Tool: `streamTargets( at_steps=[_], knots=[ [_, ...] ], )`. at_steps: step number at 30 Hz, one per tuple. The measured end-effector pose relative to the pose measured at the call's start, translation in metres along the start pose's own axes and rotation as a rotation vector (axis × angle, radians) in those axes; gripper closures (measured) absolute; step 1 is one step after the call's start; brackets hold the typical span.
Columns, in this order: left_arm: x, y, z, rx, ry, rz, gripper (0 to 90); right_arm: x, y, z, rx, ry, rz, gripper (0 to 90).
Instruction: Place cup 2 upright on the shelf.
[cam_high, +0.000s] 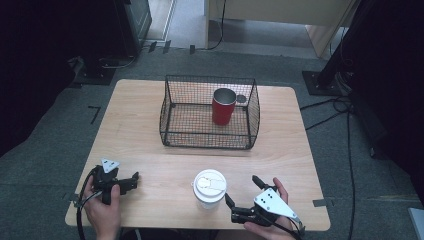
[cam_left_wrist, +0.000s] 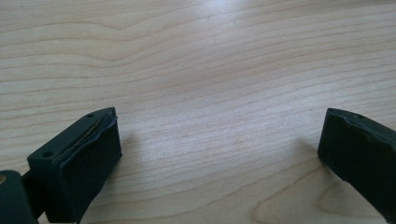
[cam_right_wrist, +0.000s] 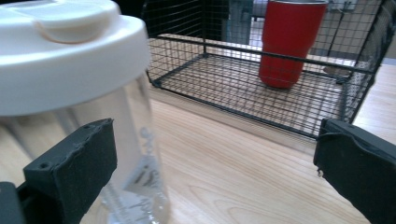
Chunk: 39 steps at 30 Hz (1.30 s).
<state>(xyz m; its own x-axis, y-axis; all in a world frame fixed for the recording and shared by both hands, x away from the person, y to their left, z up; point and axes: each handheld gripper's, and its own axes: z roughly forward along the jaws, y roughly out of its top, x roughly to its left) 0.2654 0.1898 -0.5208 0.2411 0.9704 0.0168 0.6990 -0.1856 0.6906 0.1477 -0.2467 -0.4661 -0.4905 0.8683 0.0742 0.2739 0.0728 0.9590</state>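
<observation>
Clear cup's (cam_right_wrist: 70, 93) base and left side cut off by right gripper view's edges.

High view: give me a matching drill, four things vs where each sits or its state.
1. red cup
2. white-lidded cup
3. left gripper
4. wire basket

a. near table edge, beside the right gripper
b. open over bare wood
c. inside the basket, upright
d. middle of the table, far half

Pairs: 1-c, 2-a, 3-b, 4-d
</observation>
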Motion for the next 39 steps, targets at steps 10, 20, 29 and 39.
streamTargets(
  at_steps=[10, 20, 29, 39],
  knots=[
    [0.000, 0.000, 0.000, 0.000, 0.000, 0.000, 0.0, 0.010, -0.001, 0.001, 0.010, 0.059, -0.011, 0.0],
    [0.000, 0.000, 0.000, -0.001, 0.000, -0.001, 0.0, 0.017, 0.004, 0.002, 0.012, 0.117, -0.019, 0.0],
    [0.000, 0.000, 0.000, -0.001, 0.000, -0.001, 0.0, 0.027, 0.008, 0.007, 0.015, 0.165, -0.034, 0.0],
    [0.000, 0.000, 0.000, -0.001, 0.000, -0.001, 0.0, 0.038, 0.012, 0.020, 0.018, 0.222, -0.059, 3.5]
  ],
)
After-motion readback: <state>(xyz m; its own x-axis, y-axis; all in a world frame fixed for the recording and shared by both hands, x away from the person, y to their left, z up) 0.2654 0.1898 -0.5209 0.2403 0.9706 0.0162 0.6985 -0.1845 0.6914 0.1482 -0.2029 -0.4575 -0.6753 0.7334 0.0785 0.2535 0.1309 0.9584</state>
